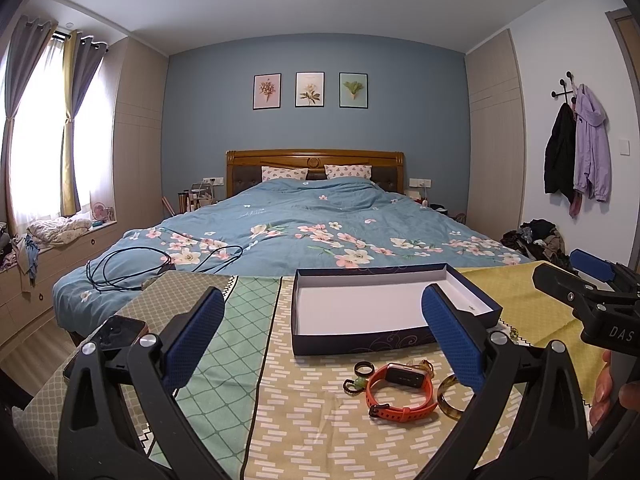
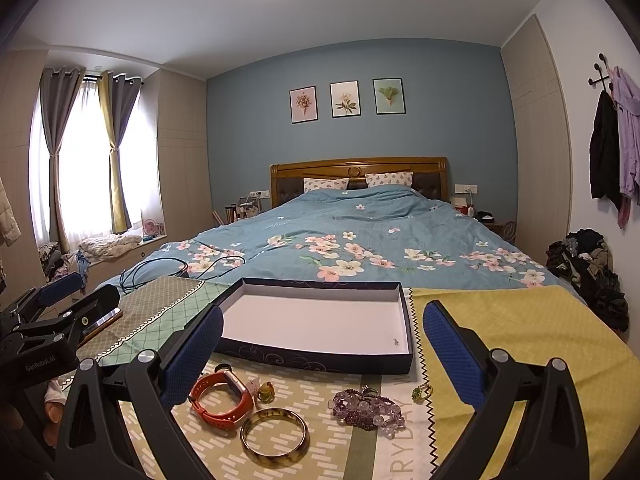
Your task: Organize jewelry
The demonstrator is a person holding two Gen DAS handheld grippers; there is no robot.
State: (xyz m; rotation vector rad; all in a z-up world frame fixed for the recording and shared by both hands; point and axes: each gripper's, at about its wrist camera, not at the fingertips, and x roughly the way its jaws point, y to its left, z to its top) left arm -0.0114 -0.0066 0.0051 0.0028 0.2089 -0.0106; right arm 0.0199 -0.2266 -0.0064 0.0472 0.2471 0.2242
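Both the left gripper (image 1: 324,340) and right gripper (image 2: 324,354) are hovering, jaws apart and empty, jewelry waiting at six o'clock of the open box (image 2: 320,322), presumably its destination.

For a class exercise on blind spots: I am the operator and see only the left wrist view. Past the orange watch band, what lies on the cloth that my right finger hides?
Observer: A heap of purple beads lies right of the bangle, apart from it.
Operator: Anything further right?
Observer: Yes, a small green ring sits near the zigzag edge of the yellow cloth.
Operator: I see only an arc of the bangle. Is it whole?
Observer: It is a full hoop lying flat, beside the watch band.
Operator: Is the right gripper holding anything?
Observer: No, the right gripper is open, with nothing between its fingers, in front of the box.
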